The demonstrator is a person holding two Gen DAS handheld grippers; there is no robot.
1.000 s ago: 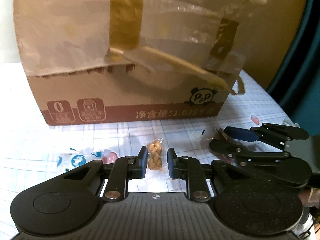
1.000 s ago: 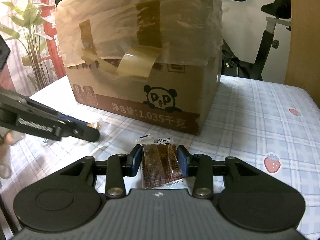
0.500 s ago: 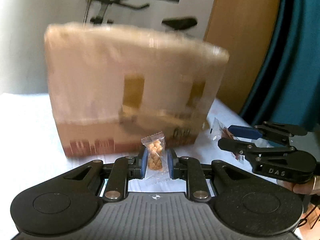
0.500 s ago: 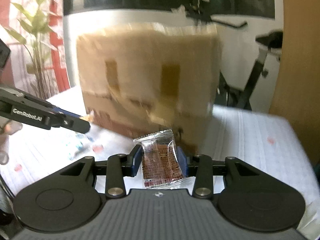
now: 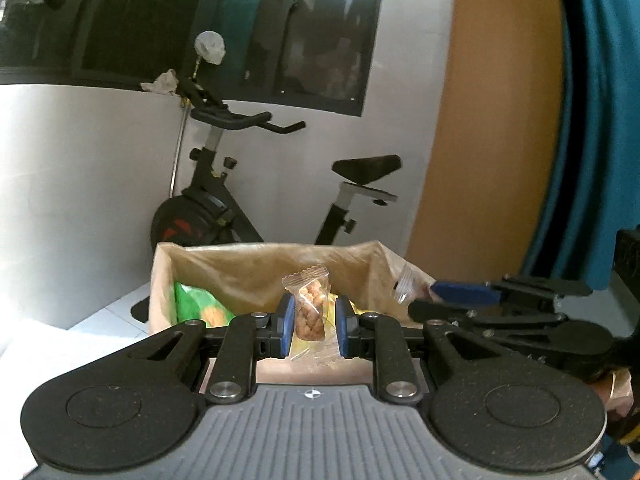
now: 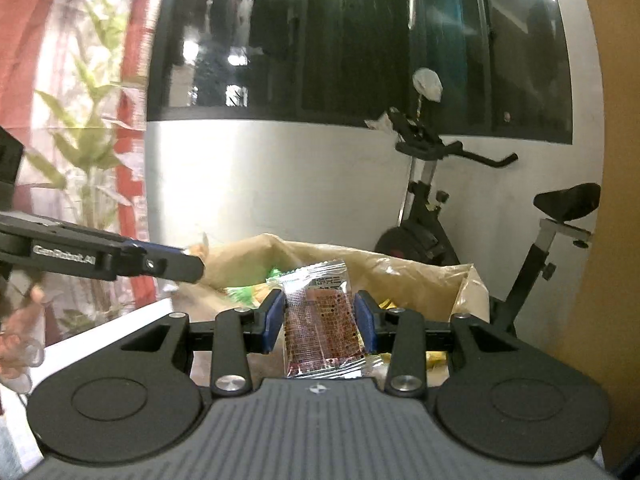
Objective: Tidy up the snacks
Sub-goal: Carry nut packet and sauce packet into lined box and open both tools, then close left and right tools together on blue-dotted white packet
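My left gripper point(image 5: 312, 326) is shut on a clear packet of golden twisted snacks point(image 5: 309, 312), held level with the open top of the cardboard box point(image 5: 248, 268). My right gripper point(image 6: 320, 326) is shut on a clear packet of dark red snack point(image 6: 322, 326), also at the box's point(image 6: 420, 280) open top. Green and yellow snack bags point(image 5: 196, 306) lie inside the box. The right gripper shows at the right of the left wrist view point(image 5: 424, 298); the left gripper shows at the left of the right wrist view point(image 6: 188, 264).
An exercise bike point(image 5: 248, 200) stands behind the box against a white wall. A wooden panel point(image 5: 492, 120) and teal curtain point(image 5: 592, 120) are at the right. A leafy plant point(image 6: 88, 152) stands at the left in the right wrist view.
Both grippers have risen from table level, holding their packets, up to the box's open top. The box's inside now shows.
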